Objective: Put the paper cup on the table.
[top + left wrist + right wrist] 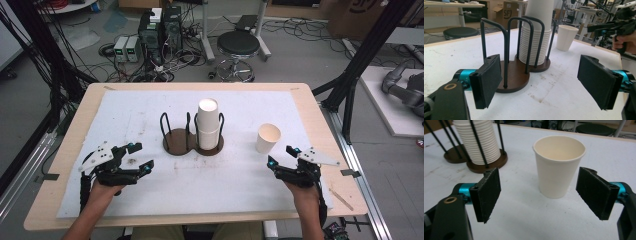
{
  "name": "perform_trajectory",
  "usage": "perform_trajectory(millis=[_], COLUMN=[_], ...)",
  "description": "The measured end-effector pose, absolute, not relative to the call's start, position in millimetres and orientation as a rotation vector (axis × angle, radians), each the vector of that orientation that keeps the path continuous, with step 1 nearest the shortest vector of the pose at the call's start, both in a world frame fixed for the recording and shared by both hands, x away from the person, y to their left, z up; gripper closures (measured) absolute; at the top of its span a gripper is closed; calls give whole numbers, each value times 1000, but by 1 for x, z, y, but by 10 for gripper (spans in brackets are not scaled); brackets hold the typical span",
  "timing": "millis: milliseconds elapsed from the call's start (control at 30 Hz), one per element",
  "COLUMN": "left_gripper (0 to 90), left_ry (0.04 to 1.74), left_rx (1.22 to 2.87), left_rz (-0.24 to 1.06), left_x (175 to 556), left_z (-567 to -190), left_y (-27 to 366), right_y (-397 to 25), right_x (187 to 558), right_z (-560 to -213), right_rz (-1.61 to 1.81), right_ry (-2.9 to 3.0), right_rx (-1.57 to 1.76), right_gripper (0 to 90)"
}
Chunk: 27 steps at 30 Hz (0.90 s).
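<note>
A wooden table point(70, 150) covered by a white mat point(150, 112) is seen from above, with 2 hand-held grippers near its front edge. A dark brown cup holder point(192, 141) with 2 round bases and black wire hoops stands at the centre of the mat. Its right-hand base carries a tall stack of white paper cups point(208, 122), standing upright inside the hoops; its left-hand base is bare. A single white paper cup point(268, 138) stands upright and open-mouthed on the mat, well apart from the holder, to its right.

The left gripper point(141, 157) is held low over the mat at the front left, its jaws spread wide with nothing between them. In the left gripper view the holder is framed beyond the 2 black pads point(488, 80), with the stack on the far base and the single cup farther off behind it.

The right gripper point(281, 155) is held at the front right, just in front of the single cup. Its jaws are also spread wide and grip nothing. In the right gripper view the cup point(559, 166) is seen between and just beyond the 2 pads point(596, 192), untouched by either, with the stack off to the left.

On the floor beyond the table, a black stool point(238, 46) and computer boxes with cables point(160, 35) can be made out.
</note>
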<state>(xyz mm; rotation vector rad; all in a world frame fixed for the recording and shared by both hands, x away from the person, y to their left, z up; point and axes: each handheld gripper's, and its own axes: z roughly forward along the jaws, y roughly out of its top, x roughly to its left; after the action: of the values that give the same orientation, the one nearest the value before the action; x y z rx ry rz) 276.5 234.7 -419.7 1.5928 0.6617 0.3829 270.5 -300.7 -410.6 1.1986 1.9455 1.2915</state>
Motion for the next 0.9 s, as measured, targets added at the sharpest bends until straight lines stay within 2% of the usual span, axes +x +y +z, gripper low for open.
perform_trajectory(millis=[433,900], left_gripper=[193,192], left_ry=[687,683], left_rx=[1540,1530], left_rz=[387,417], left_x=[274,264], left_z=[-418,-415], left_y=[243,248], right_y=[-288,-280], right_x=[240,240], right_z=[-402,-399], right_rz=[1355,1373], right_ry=[1990,2016], right_rx=[1102,1077], right_gripper=[204,205])
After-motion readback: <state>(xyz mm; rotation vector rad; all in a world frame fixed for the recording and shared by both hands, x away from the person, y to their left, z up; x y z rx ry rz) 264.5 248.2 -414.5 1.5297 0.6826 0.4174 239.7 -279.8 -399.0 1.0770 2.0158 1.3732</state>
